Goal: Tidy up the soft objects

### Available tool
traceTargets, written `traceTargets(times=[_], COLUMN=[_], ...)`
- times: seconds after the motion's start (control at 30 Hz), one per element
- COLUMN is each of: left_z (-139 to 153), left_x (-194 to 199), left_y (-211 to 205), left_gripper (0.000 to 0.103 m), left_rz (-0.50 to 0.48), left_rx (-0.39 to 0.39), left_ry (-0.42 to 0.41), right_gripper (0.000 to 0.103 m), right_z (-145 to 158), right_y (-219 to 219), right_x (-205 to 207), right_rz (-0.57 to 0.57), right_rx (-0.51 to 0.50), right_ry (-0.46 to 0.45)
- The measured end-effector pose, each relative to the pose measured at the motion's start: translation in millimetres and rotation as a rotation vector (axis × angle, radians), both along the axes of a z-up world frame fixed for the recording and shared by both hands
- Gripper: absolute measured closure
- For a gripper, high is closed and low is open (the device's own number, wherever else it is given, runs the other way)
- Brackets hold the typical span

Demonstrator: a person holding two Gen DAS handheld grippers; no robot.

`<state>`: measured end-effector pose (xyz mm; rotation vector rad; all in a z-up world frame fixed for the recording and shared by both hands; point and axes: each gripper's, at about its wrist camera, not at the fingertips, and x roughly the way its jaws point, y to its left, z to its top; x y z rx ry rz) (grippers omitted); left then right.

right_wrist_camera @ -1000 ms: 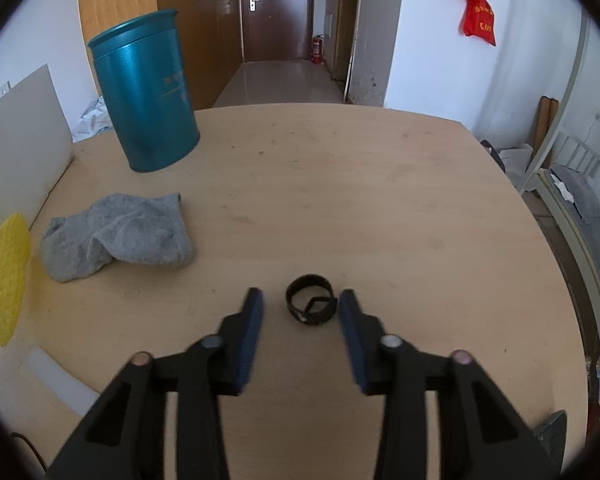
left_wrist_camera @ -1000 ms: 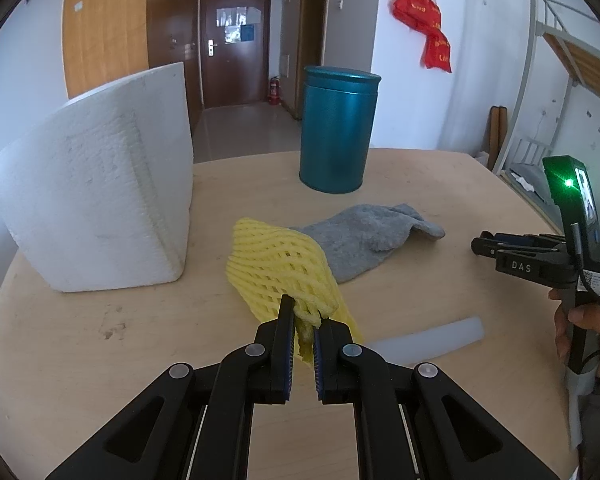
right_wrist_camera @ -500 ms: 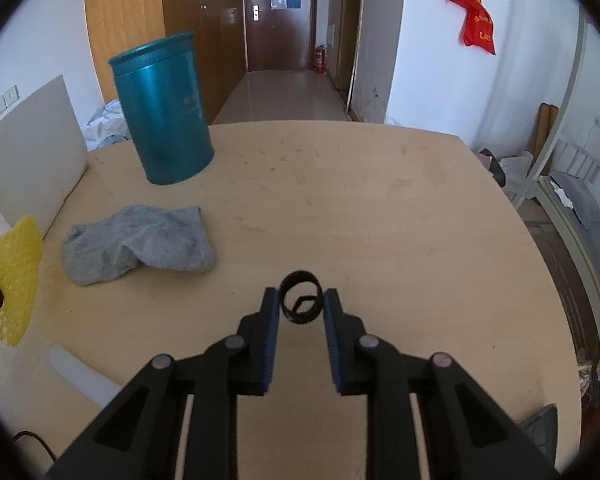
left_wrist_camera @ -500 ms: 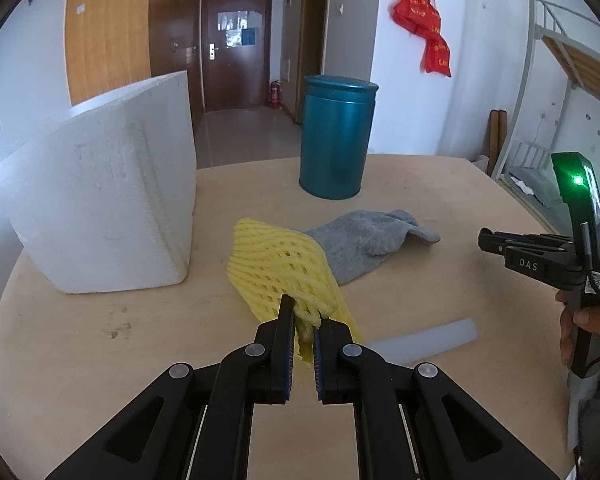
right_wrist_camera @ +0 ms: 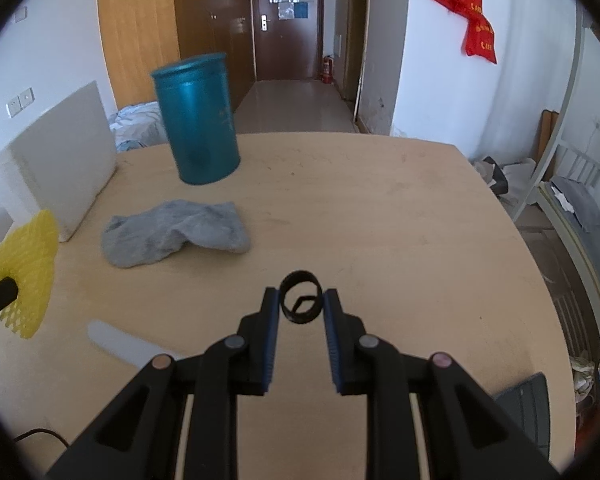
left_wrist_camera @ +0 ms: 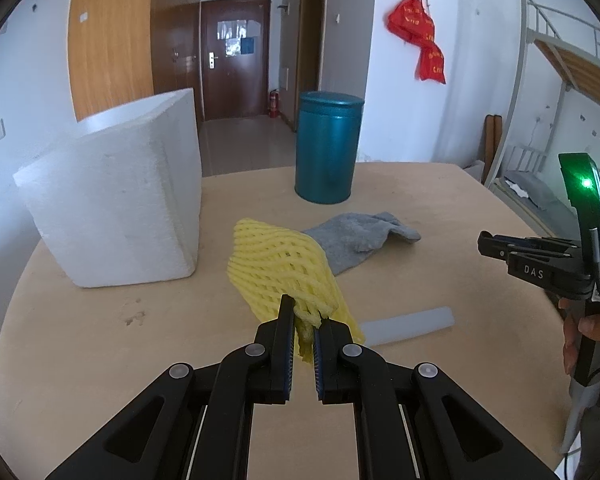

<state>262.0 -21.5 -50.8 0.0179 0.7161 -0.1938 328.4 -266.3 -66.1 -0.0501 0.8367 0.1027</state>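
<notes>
Wooden round tabletop (right_wrist_camera: pixel 380 216), pale tan, with scuffs and faint stains, carries everything listed.

White foam block (left_wrist_camera: pixel 116 208): largest item, standing near the left edge, one slanted face toward the left wrist camera.

Teal canister (left_wrist_camera: pixel 327 148): upright, lid on, toward the far edge, apart from the block.

Grey sock (right_wrist_camera: pixel 176 232): crumpled flat toward the middle of the tabletop, in front of the canister. In the left wrist view the near end is hidden behind the yellow netting.

Yellow foam net sleeve (left_wrist_camera: pixel 284 272): clamped at its near end by the left gripper (left_wrist_camera: pixel 303 330), whose pads press together on a bunched strand. The rest of the sleeve fans out ahead of the jaws. It seems lifted off the wood, though the view does not settle this.

White translucent strip (left_wrist_camera: pixel 408 326): lying flat toward the near edge, just right of the left gripper's fingers.

Black hair band (right_wrist_camera: pixel 301 298): a small ring standing between the pads of the right gripper (right_wrist_camera: pixel 302 300), both pads touching its sides. The jaws are drawn in on it, and it appears clear of the tabletop.

Right gripper seen from the side in the left wrist view (left_wrist_camera: pixel 496 246): over the right edge, a green light on its body, a hand (left_wrist_camera: pixel 588 340) on its handle.
</notes>
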Motion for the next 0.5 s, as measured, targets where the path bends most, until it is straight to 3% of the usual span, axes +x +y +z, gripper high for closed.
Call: traceTargets(times=[0.5], left_z=[16.3], left_x=[-48.5], left_y=[8.6], left_gripper=[0.095], left_rz=[0.018], left_rx=[-0.007], left_ry=[-0.043], right_gripper=[0.077], right_z=[16.1], right_y=[28.4], right_x=[-46.9], right_rz=[0.072], right_rx=[-0.002], right_ry=[-0.047])
